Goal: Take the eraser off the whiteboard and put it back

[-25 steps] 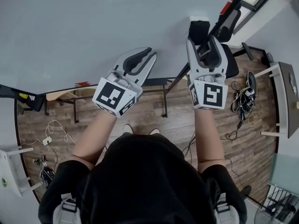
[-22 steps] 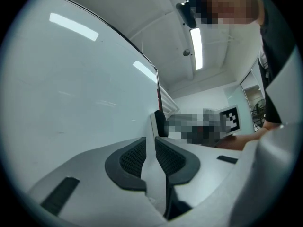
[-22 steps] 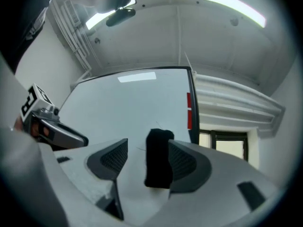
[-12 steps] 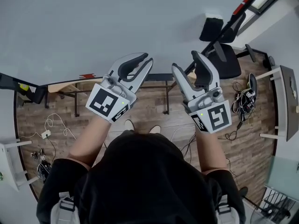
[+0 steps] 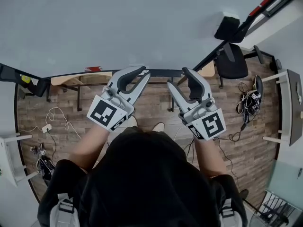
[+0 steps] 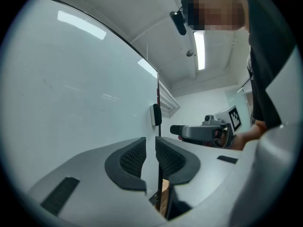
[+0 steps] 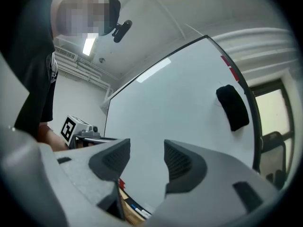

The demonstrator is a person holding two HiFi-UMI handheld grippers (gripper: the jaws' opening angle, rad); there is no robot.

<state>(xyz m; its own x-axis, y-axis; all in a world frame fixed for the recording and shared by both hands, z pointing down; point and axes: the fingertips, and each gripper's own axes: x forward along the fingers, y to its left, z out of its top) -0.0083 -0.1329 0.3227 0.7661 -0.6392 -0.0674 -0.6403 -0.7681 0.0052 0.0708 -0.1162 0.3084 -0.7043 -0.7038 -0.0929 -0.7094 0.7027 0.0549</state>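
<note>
The black eraser (image 5: 227, 28) clings to the whiteboard (image 5: 118, 27) near its right edge, and it shows in the right gripper view (image 7: 232, 107) and the left gripper view (image 6: 155, 115) too. My right gripper (image 5: 178, 78) hangs well below and left of it, in front of the board's lower edge. Its jaws are closing and hold nothing (image 7: 147, 160). My left gripper (image 5: 143, 73) is beside it, shut and empty (image 6: 150, 157), and points along the board. Neither gripper touches the eraser.
A tray along the board's lower edge carries a red object (image 5: 93, 69). Beyond are a black office chair (image 5: 232, 63), a wooden bench (image 5: 71, 81), cables on the floor (image 5: 57, 126), a white shelf (image 5: 12, 160) and a desk at the right (image 5: 293, 103).
Both grippers have drawn back and down from the board toward the person. The right one has left the eraser's place and rolled; the eraser stays on the board.
</note>
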